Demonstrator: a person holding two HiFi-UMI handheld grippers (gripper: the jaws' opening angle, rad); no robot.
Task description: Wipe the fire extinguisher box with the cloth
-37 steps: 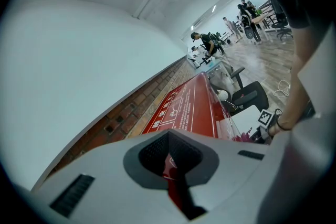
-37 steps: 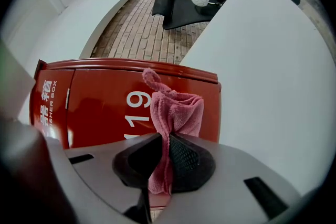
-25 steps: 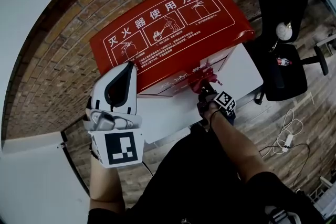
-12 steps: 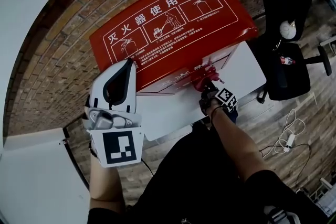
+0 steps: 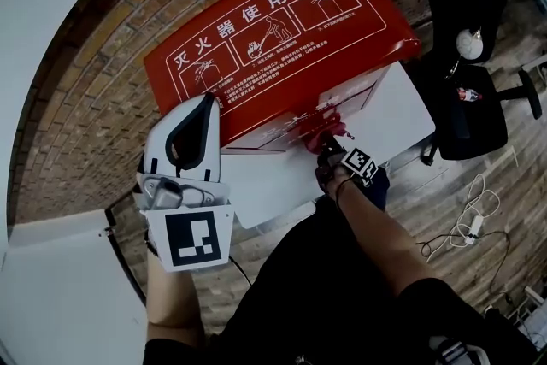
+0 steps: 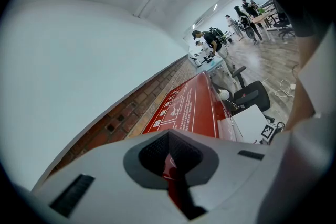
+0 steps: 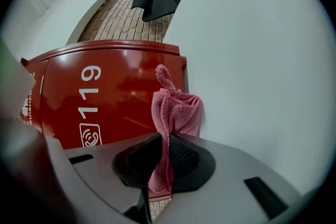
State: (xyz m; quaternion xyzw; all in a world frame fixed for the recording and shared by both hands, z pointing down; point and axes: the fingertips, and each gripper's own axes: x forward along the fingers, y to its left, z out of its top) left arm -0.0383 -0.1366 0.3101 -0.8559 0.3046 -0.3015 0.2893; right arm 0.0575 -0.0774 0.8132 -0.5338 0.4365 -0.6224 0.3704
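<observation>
Right gripper (image 7: 165, 153) clamped on the pink cloth (image 7: 176, 112), at the 5 o'clock edge of the fire extinguisher box (image 5: 282, 38). Left gripper (image 5: 203, 120) closed, empty, at 8 o'clock. Risk — wiping drag may tug the narrowly pinched cloth free.

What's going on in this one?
A person with tongs in each hand is working on a red fire extinguisher box. The right tongs are shut on a pink cloth, which is held up at the box's face marked 119, near its edge. The left tongs are shut and empty, held clear of the box.
</observation>
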